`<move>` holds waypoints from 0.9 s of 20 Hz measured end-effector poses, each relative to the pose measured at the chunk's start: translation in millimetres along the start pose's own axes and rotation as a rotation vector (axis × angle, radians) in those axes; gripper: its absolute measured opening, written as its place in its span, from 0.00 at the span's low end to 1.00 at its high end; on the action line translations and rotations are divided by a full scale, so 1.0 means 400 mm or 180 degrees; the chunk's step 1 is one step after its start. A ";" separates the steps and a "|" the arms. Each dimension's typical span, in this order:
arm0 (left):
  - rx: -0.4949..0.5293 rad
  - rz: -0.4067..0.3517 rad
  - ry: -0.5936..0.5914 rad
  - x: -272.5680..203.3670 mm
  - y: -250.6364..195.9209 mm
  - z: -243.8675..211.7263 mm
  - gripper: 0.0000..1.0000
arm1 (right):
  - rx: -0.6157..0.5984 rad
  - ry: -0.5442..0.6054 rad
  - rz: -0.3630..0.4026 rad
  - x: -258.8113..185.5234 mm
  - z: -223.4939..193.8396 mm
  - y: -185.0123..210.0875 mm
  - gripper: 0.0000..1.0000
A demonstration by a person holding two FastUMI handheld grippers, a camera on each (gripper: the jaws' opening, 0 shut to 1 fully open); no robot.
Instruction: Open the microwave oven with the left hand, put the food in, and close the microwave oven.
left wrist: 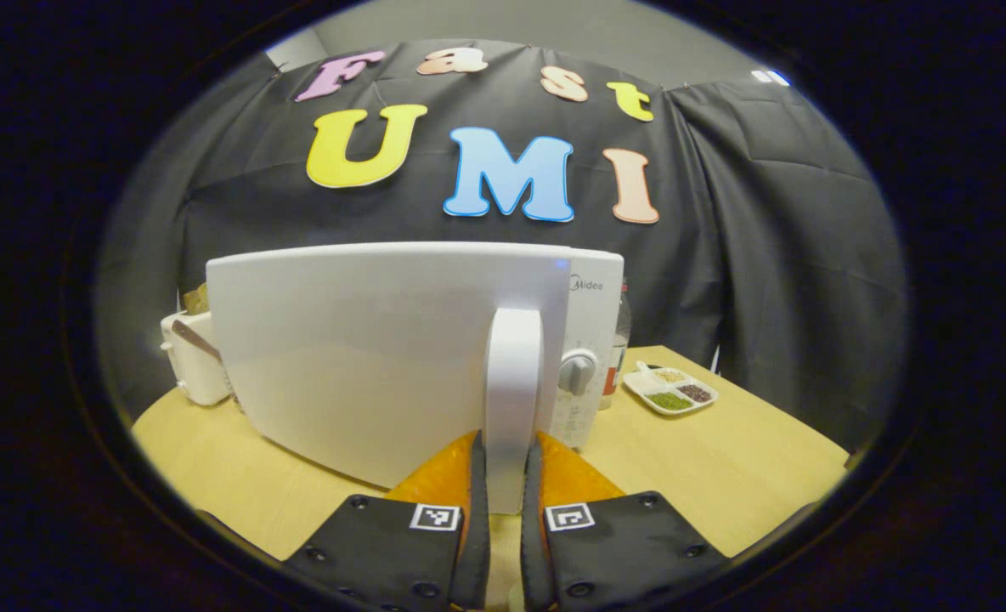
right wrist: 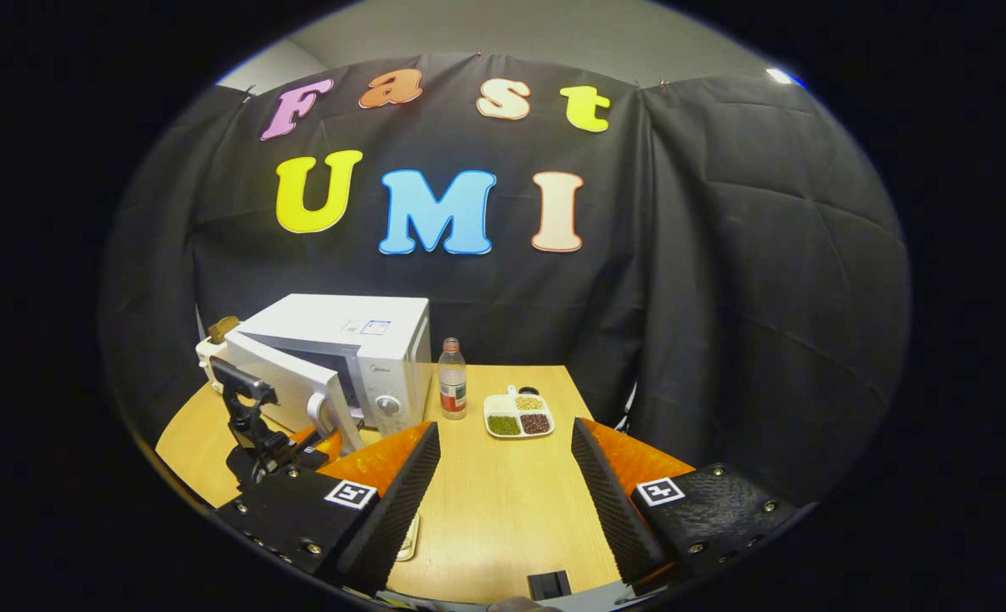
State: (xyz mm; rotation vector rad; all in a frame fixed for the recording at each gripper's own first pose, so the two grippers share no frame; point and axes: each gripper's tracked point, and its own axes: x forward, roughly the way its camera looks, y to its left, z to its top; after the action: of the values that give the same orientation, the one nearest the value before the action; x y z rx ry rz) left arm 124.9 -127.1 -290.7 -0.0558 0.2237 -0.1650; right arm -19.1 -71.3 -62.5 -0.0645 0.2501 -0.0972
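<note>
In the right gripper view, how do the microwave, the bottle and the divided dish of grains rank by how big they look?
Largest to smallest:
1. microwave, clearly largest.
2. divided dish and bottle: too close to rank, since the dish is wider and the bottle taller.

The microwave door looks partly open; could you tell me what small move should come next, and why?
Probably swing the door wider: the left gripper is shut on the handle, and the door stands only partly ajar from the microwave.

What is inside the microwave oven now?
The microwave oven has its door partly open, with the left gripper shut on the handle. The door hides the cavity, so its contents cannot be seen.
</note>
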 end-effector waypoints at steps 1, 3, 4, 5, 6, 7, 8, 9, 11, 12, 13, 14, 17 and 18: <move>0.0099 0.0013 0.0035 -0.039 0.012 -0.008 0.23 | -0.0014 0.0035 0.0071 0.003 -0.006 0.017 0.95; 0.0179 0.0079 0.0097 -0.124 0.045 -0.025 0.27 | -0.0005 0.0060 0.0239 0.003 -0.016 0.064 0.95; 0.0191 0.0156 0.0124 -0.165 0.074 -0.037 0.30 | 0.0007 0.0060 0.0335 -0.001 -0.014 0.092 0.95; 0.0206 0.0242 0.0110 -0.203 0.109 -0.040 0.30 | 0.0000 0.0050 0.0431 -0.006 -0.011 0.120 0.95; 0.0232 0.0359 0.0081 -0.237 0.145 -0.040 0.43 | -0.0029 0.0018 0.0500 -0.012 -0.007 0.142 0.95; 0.0237 0.0455 0.0087 -0.270 0.185 -0.040 0.60 | -0.0073 0.0002 0.0579 -0.018 -0.005 0.165 0.95; 0.0219 0.0491 0.0062 -0.297 0.215 -0.034 0.78 | -0.0120 -0.0028 0.0637 -0.024 -0.006 0.185 0.95; 0.0222 0.0517 0.0070 -0.320 0.227 -0.028 0.95 | -0.0162 -0.0047 0.0686 -0.031 -0.005 0.203 0.95; 0.0339 0.0585 0.0081 -0.372 0.268 -0.029 0.98 | -0.0180 -0.0025 0.0806 -0.043 -0.014 0.243 0.95; 0.0431 0.0627 0.0040 -0.395 0.281 -0.016 1.00 | -0.0171 -0.0014 0.0866 -0.049 -0.016 0.262 0.95; 0.0501 0.0663 -0.0006 -0.420 0.297 0.000 0.96 | -0.0163 -0.0005 0.0911 -0.052 -0.017 0.277 0.95; 0.0542 0.0698 -0.0052 -0.446 0.312 0.014 0.98 | -0.0167 -0.0006 0.0951 -0.056 -0.018 0.293 0.95; 0.0544 0.0779 -0.0076 -0.497 0.364 0.037 0.98 | -0.0174 -0.0028 0.1062 -0.061 -0.016 0.339 0.95; 0.0516 0.0816 -0.0052 -0.514 0.383 0.032 1.00 | -0.0165 -0.0037 0.1100 -0.063 -0.018 0.354 0.95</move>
State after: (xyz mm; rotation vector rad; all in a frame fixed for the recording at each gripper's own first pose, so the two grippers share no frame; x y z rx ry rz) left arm -45.9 59.2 -245.1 0.1323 0.1986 0.0729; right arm -32.8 71.6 -73.9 -0.0726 0.2490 0.2534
